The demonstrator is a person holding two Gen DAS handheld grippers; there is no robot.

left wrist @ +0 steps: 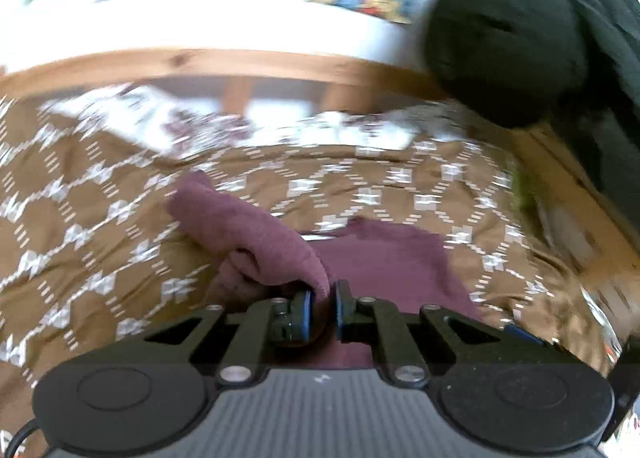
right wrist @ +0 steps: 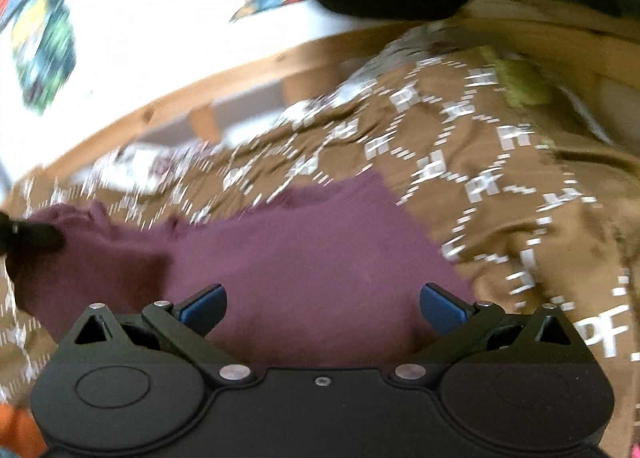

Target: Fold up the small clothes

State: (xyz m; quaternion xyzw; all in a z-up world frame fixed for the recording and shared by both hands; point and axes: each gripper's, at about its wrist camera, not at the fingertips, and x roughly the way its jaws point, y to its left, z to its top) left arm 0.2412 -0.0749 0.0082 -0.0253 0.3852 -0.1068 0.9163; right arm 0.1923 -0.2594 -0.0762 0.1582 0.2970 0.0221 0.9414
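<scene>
I've got the left gripper (left wrist: pixel 323 294) w/ fingers pinched on the maroon garment's (left wrist: pixel 384 258) raised edge on the brown bedspread (left wrist: pixel 80 217), right gripper (right wrist: pixel 323 308) fingers wide & empty over it, so I'd carry the fold across evenly.

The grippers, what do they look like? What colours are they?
Both look alike. The left gripper has a black body with two round caps, a ribbed grey middle, silver screws, black fingers and blue pads. A thin black cable loops at its corner. The right gripper is black too, with silver screws and blue pads.
</scene>
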